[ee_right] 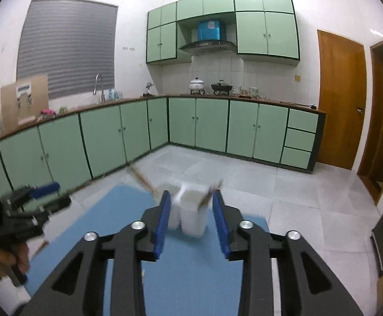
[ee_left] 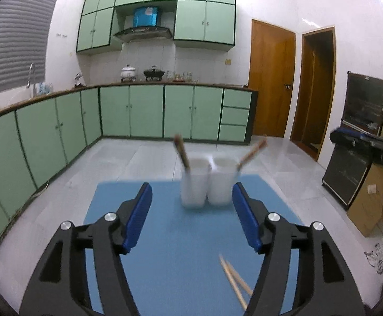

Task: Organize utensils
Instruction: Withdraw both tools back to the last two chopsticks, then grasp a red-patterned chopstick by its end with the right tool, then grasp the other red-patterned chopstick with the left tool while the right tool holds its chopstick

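- Blue table [ee_left: 165, 263] spread beneath both tongs, running ahead to just past the cups; pale tiled floor [ee_left: 138, 158] beyond its far edge.
- Green cabinets [ee_right: 204, 126] well ahead of both tongs, across the floor.
- Left tongs [ee_left: 191, 194]: wide open, blue pads [ee_left: 138, 216] far apart, gripping nothing, raised above the table. Seen again from the right wrist view [ee_right: 44, 192] as a blurred shape off to the left of the right tongs.
- Right tongs [ee_right: 191, 197]: partly open, noticeably narrower than the left, nothing between the pads [ee_right: 162, 221]; cups showing through the gap just ahead of the tips, contact impossible to tell through the blur.
- Two white cups [ee_left: 204, 187] side by side and touching, upright on the far part of the table, directly ahead of the left tongs, framed between its pads but apart from them.
- Left cup's utensil [ee_left: 182, 152]: brown stick, leaning left out of the rim.
- Right cup's utensil [ee_left: 252, 154]: lighter brown stick, leaning right.
- Pair of pale chopsticks [ee_left: 234, 280] lying flat on the table, close under the right finger of the left tongs, partly hidden behind it.
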Tool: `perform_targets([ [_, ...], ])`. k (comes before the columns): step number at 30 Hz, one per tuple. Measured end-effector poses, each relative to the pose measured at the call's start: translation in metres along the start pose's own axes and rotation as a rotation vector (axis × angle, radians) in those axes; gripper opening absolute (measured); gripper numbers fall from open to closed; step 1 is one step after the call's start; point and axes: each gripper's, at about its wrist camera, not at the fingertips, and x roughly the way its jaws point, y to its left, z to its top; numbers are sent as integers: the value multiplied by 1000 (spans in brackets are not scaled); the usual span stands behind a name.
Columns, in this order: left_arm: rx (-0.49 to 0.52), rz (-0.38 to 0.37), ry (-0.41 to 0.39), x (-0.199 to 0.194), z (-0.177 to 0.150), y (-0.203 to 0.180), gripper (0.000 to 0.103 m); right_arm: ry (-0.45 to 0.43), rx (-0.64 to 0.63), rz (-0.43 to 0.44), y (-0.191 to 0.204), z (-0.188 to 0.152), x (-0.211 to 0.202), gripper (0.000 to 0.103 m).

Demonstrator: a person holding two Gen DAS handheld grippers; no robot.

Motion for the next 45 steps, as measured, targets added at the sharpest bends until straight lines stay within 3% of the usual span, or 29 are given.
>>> perform_targets([
  [3,-21,18,34,-32,-46,-5,65,16,15,-5,18,-52,-27,39],
  [9,-63,50,131,-67,-123,-17,65,179,160,22,59,-184,-54,40],
  [14,-128,90,153,-85,-151,-12,65,248,194,38,91,-233,-55,37],
  [24,-180,130,155,-85,-161,-4,65,300,152,-4,106,-258,-39,18],
  [27,-179,130,166,-82,-165,-6,65,296,165,-26,100,-258,-39,6],
  [35,-126,96,191,-65,-173,-33,65,297,256,-116,72,-260,-43,6],
  [45,-58,33,268,-30,-198,-81,65,290,268,-106,58,-263,-51,7],
])
